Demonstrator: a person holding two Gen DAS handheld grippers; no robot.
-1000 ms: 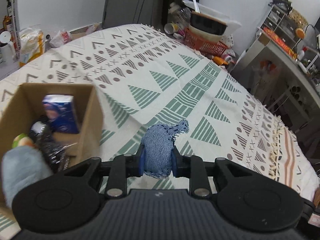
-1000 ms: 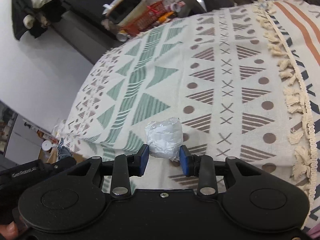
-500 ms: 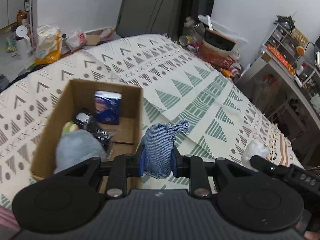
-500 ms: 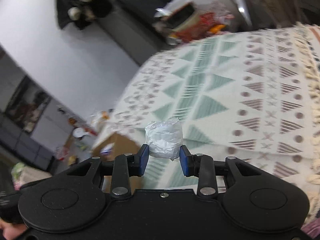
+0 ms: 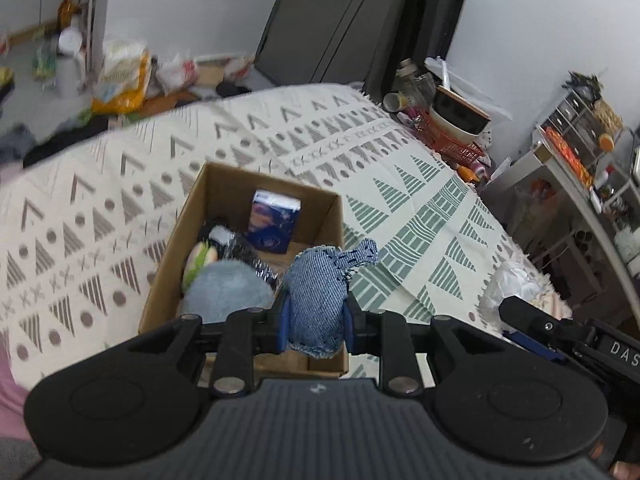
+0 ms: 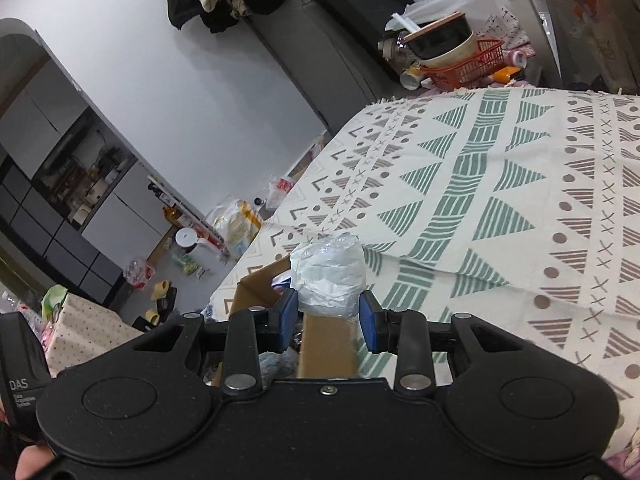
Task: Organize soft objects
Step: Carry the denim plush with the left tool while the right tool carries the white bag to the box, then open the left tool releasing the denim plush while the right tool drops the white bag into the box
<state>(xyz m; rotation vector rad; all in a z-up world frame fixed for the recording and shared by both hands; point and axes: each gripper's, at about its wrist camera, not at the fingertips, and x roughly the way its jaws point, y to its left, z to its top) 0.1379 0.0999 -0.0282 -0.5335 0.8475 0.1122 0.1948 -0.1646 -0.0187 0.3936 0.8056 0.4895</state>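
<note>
Bed, patterned cream-green blanket (image 5: 420, 208); cardboard box (image 5: 192, 216) on it. Left gripper (image 5: 316, 322) jaws clamp denim pouch (image 5: 316, 300) over box's near corner. Right gripper (image 6: 328, 322) jaws clamp crumpled plastic wad (image 6: 328, 276) above box edge. Cluttered floor, red basket (image 5: 452, 142) beyond.

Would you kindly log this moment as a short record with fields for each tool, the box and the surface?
left tool: shut on blue denim bundle, held over the near right corner of the box
right tool: shut on white plastic wad, held above the box's edge
cardboard box: open; holds a blue tissue pack, a grey fluffy item, a shiny dark packet
surface: patterned blanket, box resting on it
</note>
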